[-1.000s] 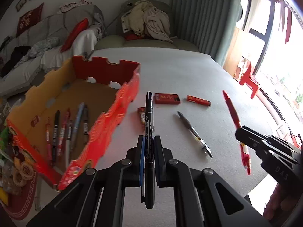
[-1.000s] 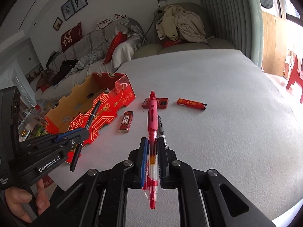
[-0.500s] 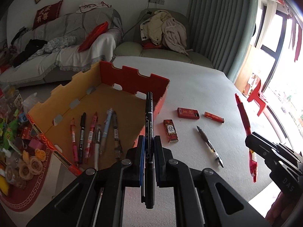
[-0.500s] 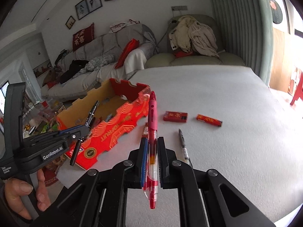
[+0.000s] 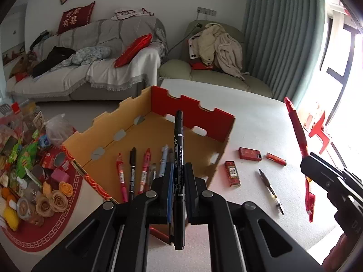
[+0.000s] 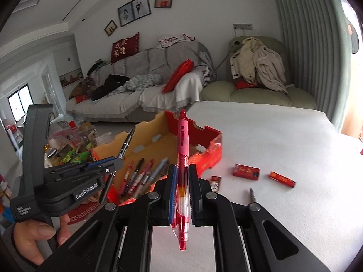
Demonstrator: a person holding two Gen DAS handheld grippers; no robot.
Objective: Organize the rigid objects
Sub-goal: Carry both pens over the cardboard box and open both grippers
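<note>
The left gripper (image 5: 177,176), matte black plastic with a blue pad on one finger, is clenched on a slim black marker pen (image 5: 178,158) whose barrel carries fine white print too small to read; the pen stands lengthwise between the fingers, its tip reaching over the box beyond. In the right wrist view this gripper's side reads "GenRobot.AI". The right gripper (image 6: 182,181), of the same black build, grips a translucent red-and-pink plastic click pen (image 6: 183,158) with a clear clip section, likewise held lengthwise.

Just past the left gripper lies an open corrugated cardboard box (image 5: 192,111), tan inside, glossy red outside with gold patterns, its rim cut in notches and its walls pierced by slots. On its floor a row of pens (image 5: 140,170) lies side by side: red, black and pale blue ones.

To the box's right, on the textured white table surface (image 5: 261,122), rest a small upright-printed red packet (image 5: 232,176), a flat red rectangular box (image 5: 250,154), a thin red stick-shaped packet (image 5: 276,159) and a dark slender pen (image 5: 271,190) with a yellow band, all apart from one another.

A red cushion (image 5: 76,18) with white Chinese characters sits on the grey-covered sofa (image 5: 102,52).
</note>
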